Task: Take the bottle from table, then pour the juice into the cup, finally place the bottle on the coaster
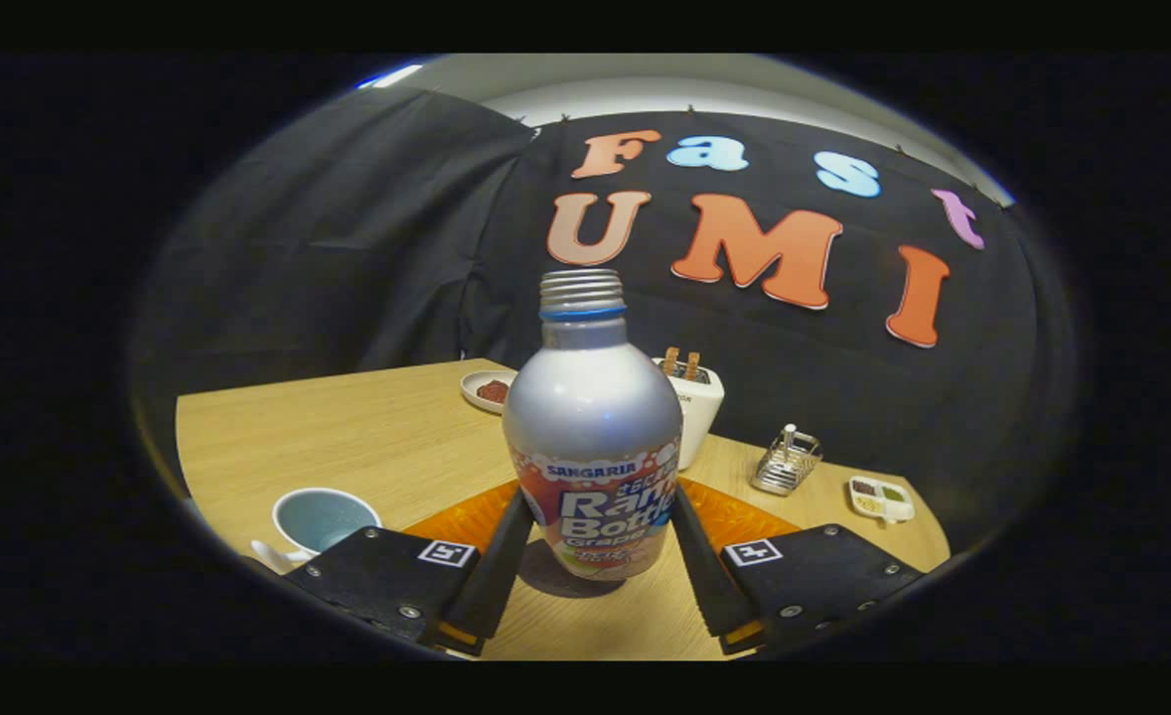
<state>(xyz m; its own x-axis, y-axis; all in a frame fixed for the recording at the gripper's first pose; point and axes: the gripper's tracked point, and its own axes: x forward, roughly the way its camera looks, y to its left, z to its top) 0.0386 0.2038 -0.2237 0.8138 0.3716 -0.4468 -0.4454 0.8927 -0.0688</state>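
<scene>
A silver metal bottle (593, 417) with a colourful label and no cap stands upright between my fingers. My gripper (597, 504) is shut on it, each black finger pressing on one side of the label. The bottle's base casts a dark shadow on the wooden table (366, 437); I cannot tell whether it rests on the wood or hangs just above it. An orange coaster (744, 518) lies just beyond the bottle, showing on both sides of it. A white cup (322, 521) with a blue inside sits on the table to the left of my left finger.
Beyond the bottle stand a white holder with sticks (701, 402) and a small plate with something red (489, 389). To the right are a wire rack (787, 462) and a small divided dish (881, 497), near the table's right edge.
</scene>
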